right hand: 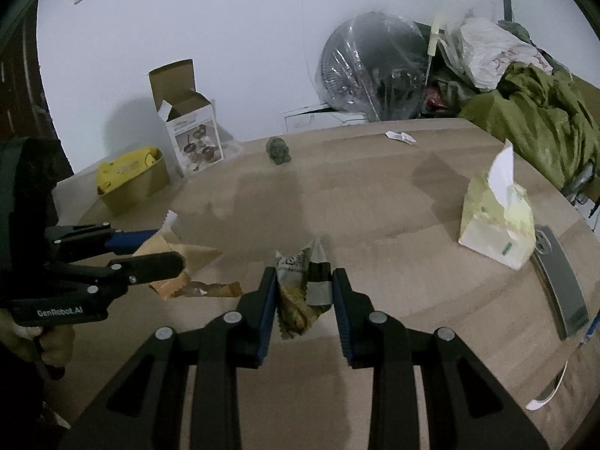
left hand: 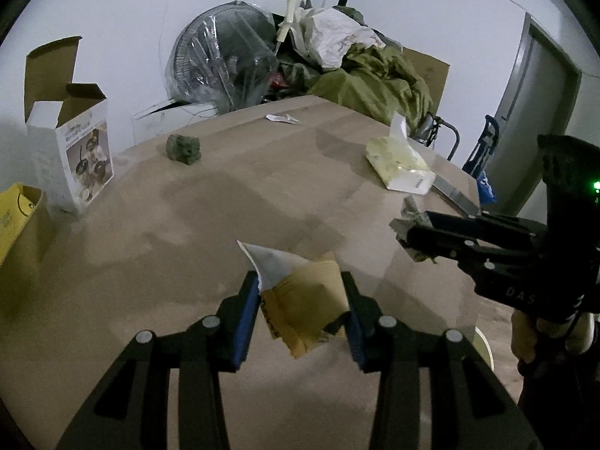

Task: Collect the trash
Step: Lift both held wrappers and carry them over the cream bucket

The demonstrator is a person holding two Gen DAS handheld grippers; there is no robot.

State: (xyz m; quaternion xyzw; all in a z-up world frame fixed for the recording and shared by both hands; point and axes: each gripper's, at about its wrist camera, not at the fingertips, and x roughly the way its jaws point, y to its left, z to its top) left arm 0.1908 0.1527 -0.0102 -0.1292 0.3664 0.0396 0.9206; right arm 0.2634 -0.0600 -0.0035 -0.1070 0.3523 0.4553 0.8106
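My left gripper is shut on a crumpled tan and white paper wrapper, held just above the brown table. It also shows in the right wrist view at the left, with the tan wrapper hanging under it. My right gripper is shut on a crumpled grey and yellow snack wrapper. It shows in the left wrist view at the right, with the wrapper between its fingertips. A small torn white scrap lies at the table's far edge.
A dark green crumpled lump sits far left on the table. A tissue pack lies at the right beside a grey phone. An open cardboard box and a yellow-lined box stand at the left. Fan and clutter stand behind.
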